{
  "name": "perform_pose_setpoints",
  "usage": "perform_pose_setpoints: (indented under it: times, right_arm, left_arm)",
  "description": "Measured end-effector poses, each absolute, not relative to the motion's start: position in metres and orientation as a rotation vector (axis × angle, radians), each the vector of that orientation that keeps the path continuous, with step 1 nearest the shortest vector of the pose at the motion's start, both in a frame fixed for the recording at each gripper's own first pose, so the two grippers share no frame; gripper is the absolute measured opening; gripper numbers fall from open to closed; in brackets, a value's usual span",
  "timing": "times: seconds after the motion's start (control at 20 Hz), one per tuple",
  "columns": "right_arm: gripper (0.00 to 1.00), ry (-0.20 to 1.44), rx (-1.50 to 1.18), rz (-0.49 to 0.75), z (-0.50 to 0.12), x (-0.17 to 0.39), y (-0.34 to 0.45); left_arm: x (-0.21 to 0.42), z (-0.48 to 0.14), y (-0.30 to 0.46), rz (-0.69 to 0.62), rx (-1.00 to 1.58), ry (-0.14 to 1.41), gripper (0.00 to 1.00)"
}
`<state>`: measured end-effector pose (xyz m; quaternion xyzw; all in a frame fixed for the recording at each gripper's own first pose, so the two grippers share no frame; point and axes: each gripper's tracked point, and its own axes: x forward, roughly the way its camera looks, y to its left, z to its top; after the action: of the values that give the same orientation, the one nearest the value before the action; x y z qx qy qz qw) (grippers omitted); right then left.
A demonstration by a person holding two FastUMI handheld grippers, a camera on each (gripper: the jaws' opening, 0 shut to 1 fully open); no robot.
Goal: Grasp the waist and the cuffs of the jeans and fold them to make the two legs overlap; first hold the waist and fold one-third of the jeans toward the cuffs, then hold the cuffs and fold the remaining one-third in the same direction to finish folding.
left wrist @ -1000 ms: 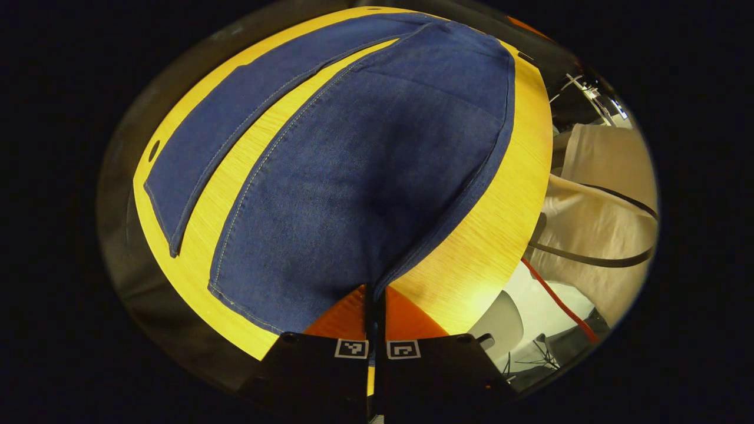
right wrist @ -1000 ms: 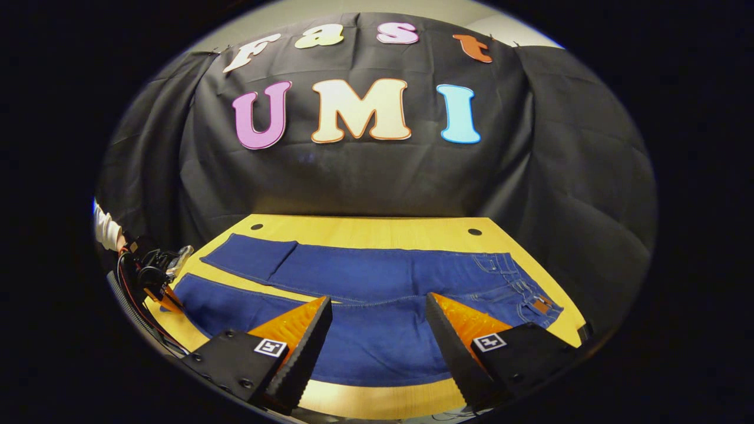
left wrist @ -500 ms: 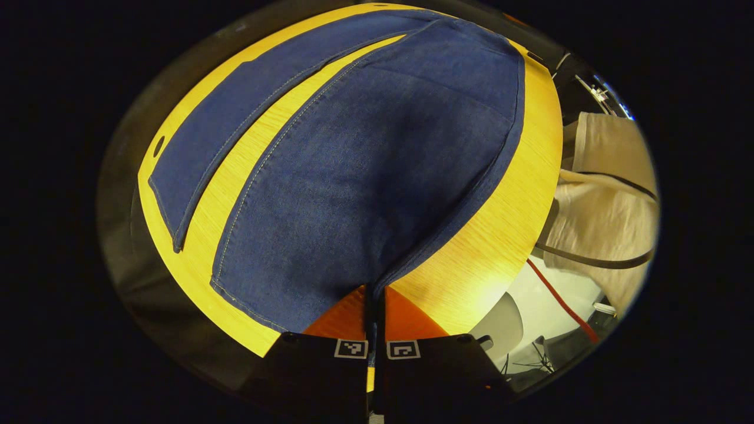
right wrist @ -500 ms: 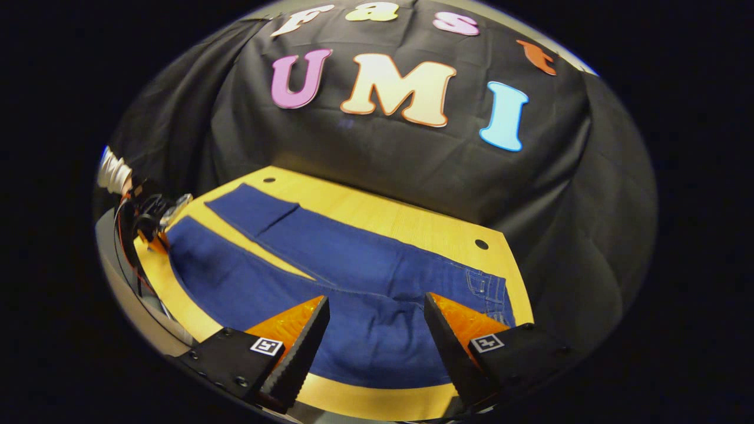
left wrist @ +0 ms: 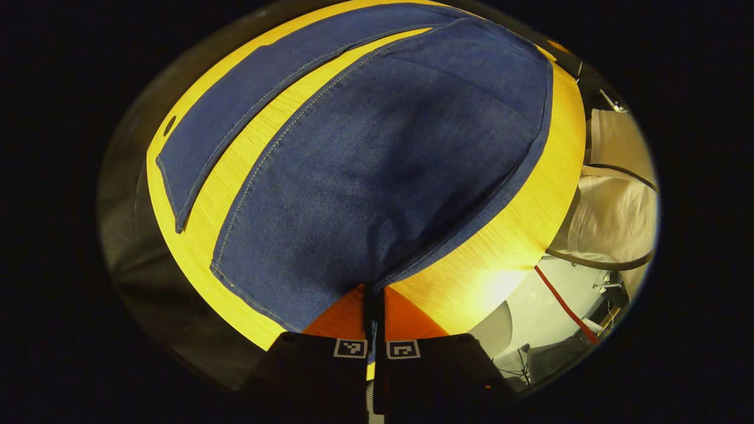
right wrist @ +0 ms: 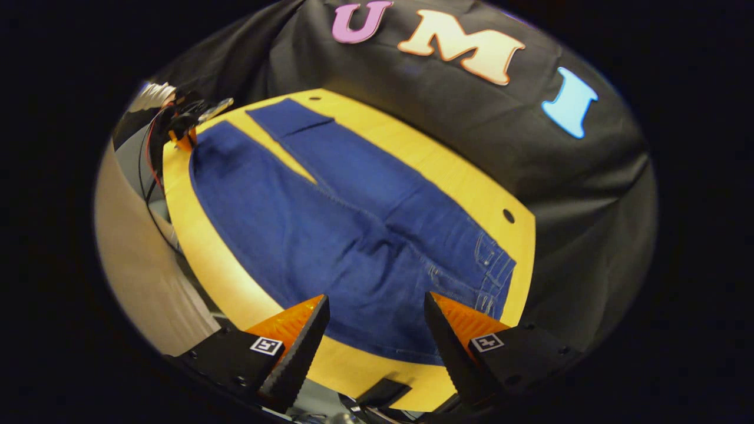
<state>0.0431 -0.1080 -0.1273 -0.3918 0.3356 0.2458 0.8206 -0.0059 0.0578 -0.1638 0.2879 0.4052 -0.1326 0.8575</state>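
Left gripper — fingers pressed together on the near cuff corner of the jeans, low over the table. Right gripper — fingers spread wide, poised above the waist end, touching nothing. Blue denim lies flat, legs splayed apart on yellow wood-grain.

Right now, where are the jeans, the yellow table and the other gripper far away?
jeans (right wrist: 330, 235): right gripper view, seat area.
table (right wrist: 447, 176): right gripper view, bare far edge.
left gripper (right wrist: 184, 136): right gripper view, fingers at cuff.
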Motion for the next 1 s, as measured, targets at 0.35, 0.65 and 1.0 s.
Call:
perform_pose_setpoints:
  times: [0.35, 0.65, 1.0]
  right_arm:
    - [1.00, 0.971, -1.052, 0.645, -0.183, 0.038, -0.148]
    - [1.00, 1.089, -1.205, 0.724, -0.212, 0.036, -0.171]
    - [1.00, 1.195, -1.234, 0.746, -0.233, 0.038, -0.177]
  left_arm:
    - [-0.006, -0.163, 0.058, -0.266, 0.585, 0.873, 0.00]
    - [-0.006, -0.163, 0.057, -0.270, 0.576, 0.915, 0.00]
    - [-0.006, -0.164, 0.057, -0.280, 0.579, 0.944, 0.00]
